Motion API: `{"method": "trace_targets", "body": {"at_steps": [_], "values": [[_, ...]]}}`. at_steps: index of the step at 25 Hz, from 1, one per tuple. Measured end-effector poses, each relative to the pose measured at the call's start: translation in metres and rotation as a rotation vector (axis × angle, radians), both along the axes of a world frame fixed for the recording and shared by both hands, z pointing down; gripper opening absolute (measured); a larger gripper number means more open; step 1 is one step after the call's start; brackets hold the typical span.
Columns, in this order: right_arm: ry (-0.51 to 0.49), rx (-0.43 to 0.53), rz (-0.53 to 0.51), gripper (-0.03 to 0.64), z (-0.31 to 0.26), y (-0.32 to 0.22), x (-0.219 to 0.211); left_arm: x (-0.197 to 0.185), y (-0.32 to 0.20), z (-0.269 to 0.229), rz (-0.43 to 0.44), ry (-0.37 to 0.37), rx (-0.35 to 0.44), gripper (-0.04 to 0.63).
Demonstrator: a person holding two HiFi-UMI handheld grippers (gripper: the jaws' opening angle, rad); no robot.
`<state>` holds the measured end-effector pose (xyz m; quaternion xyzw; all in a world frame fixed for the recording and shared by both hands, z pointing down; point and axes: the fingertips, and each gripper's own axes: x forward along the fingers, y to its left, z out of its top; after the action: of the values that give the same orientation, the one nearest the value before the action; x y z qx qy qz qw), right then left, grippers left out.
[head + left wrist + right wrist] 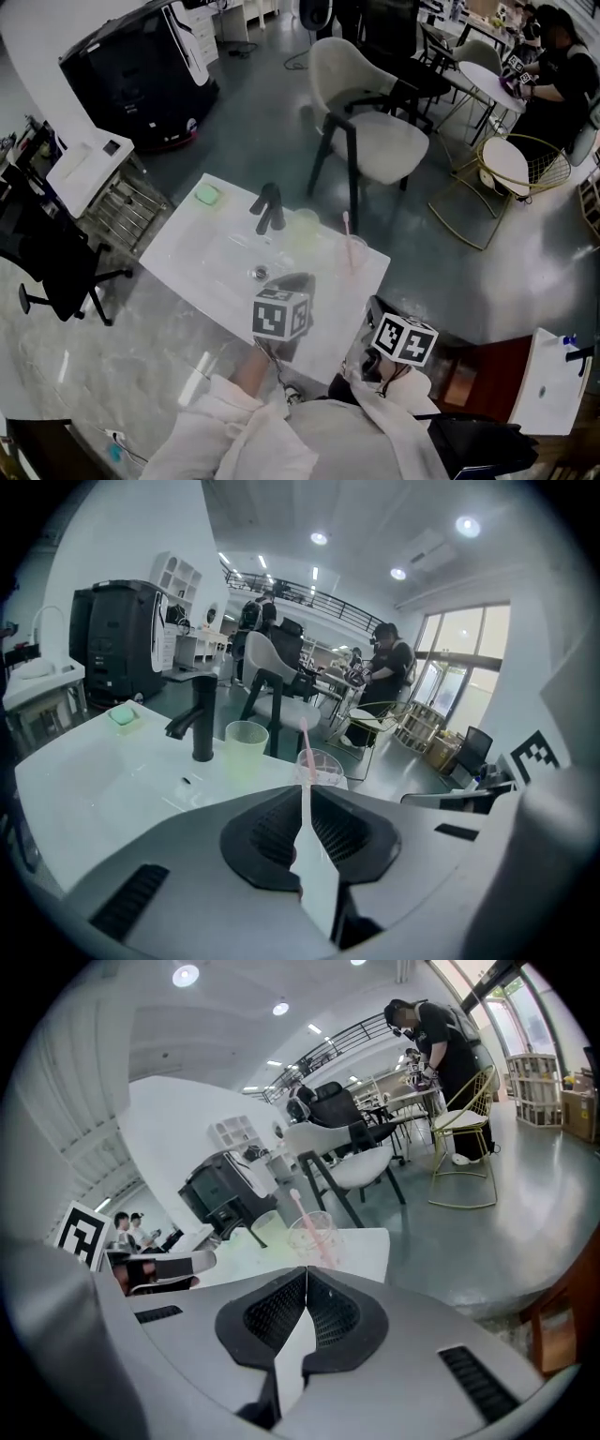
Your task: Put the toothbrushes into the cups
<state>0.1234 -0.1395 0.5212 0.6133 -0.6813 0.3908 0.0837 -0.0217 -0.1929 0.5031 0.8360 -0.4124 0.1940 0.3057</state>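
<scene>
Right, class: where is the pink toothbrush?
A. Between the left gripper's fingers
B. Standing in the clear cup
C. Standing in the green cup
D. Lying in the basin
B: the pink toothbrush stands upright in the clear cup, which sits on the counter beside the green cup.

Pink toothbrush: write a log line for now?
pink toothbrush standing in clear pink cup | pale green plastic cup empty | left tool closing, empty | right tool shut, empty

toothbrush [346, 223] in cup [355, 253] | 2nd cup [305, 227] between it and faucet [269, 208]
</scene>
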Motion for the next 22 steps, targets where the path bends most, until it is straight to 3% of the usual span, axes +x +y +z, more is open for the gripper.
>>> {"method": "trace_targets", "body": {"at_steps": [13,22], "values": [[-0.001,0.023,-0.073,0.025,-0.005,0.027,-0.070,-0.076,0.053,0.007,-0.152,0.006,-0.001,0.008],[0.011,0.010,-0.049,0.025,-0.002,0.044,-0.076,-0.083,0.070,0.017,-0.139,0.010,-0.024,0.008]]}}
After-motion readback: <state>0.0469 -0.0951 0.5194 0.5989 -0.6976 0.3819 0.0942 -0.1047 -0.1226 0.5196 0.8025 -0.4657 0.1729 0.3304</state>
